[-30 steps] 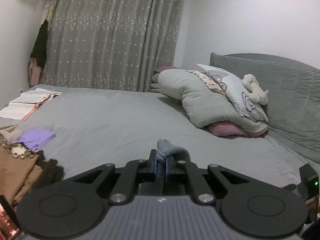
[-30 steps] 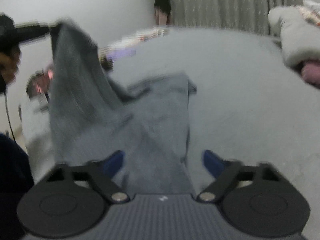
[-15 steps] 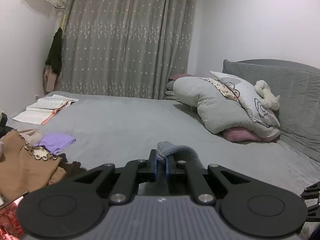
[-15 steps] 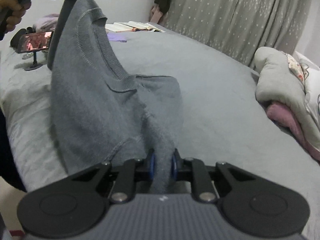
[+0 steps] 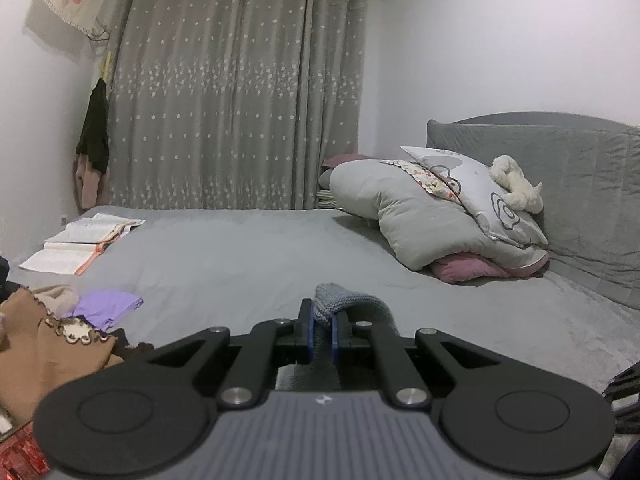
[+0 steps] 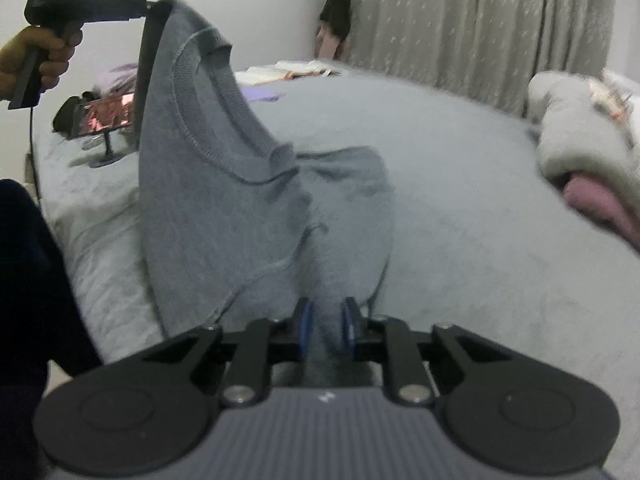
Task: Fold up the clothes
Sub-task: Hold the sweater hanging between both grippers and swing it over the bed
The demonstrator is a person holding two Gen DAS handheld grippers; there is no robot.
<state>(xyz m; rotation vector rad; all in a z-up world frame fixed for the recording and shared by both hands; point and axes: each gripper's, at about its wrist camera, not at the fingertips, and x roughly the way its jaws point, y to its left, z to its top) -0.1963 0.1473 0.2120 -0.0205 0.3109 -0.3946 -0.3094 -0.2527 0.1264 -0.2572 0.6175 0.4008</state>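
Two grippers, left (image 5: pixel 321 330) and right (image 6: pixel 326 330), each have jaws clamped on the grey sweater (image 6: pixel 216 200), stretched from upper left to near right above the bed (image 6: pixel 460 200), collar facing up.

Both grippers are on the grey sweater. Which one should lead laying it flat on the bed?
Left, probably. The left gripper holds the grey sweater high by the shoulder, so lowering it spreads the body over the bed. The right gripper pinches fabric low, near the bed, and can anchor.

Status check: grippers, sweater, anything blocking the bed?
Left gripper, right gripper both shut on grey sweater. Sweater lifted, hem trailing on bed. Clothes pile left.
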